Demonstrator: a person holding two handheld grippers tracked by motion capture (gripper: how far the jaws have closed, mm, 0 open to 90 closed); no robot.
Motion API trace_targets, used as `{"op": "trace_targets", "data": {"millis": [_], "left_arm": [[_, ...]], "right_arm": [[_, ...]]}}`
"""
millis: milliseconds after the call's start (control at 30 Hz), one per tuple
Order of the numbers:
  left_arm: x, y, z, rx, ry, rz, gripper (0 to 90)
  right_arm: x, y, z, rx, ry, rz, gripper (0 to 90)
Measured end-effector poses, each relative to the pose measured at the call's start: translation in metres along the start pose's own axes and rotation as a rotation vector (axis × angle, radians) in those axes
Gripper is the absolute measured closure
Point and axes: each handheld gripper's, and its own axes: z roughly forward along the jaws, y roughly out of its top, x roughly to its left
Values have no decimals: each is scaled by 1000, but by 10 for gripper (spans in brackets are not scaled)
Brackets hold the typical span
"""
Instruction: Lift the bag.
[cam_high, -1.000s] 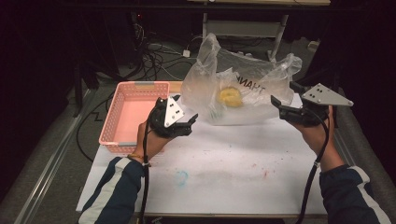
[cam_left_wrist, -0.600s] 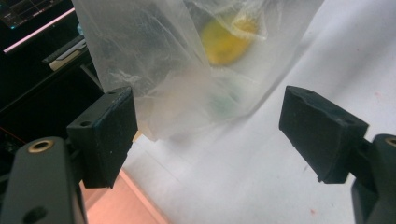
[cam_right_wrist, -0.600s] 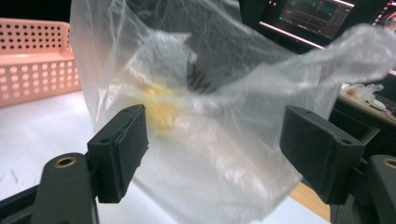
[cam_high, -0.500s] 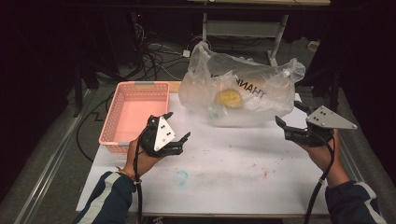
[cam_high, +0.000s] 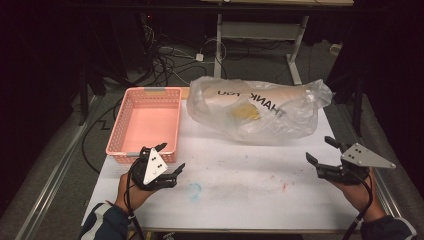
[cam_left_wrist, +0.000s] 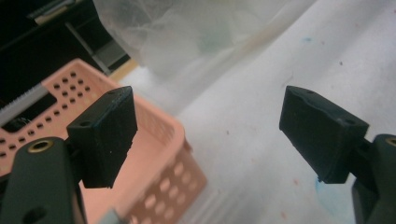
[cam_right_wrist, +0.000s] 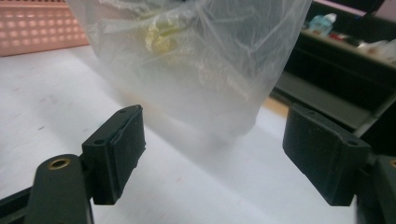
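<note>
On the white table (cam_high: 240, 200), 2 grippers, left gripper (cam_high: 167, 165) and right gripper (cam_high: 322, 155), are being held released and empty, well apart from the plastic bag (cam_high: 260, 110), leaving it slumped beside the pink basket (cam_high: 145, 125).

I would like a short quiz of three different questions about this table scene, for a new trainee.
1. True or false: the clear plastic bag lies inside the pink basket.
2. Multiple choice: how does the right gripper stand? A) shut on the bag; B) open, with nothing between its jaws; C) shut on the basket.
3. Short answer: which gripper is nearer to the pink basket?

Key:
1. False. The bag lies on the white table, to the right of the basket.
2. B.
3. The left gripper, close by the basket's front corner.
</note>
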Motion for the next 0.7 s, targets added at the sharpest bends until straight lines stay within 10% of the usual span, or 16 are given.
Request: {"op": "trace_targets", "data": {"millis": [700], "left_arm": [[-6,-27,-10,63,-31,-22,185]], "right_arm": [[23,-32,-12,52,59,-18,182]]}}
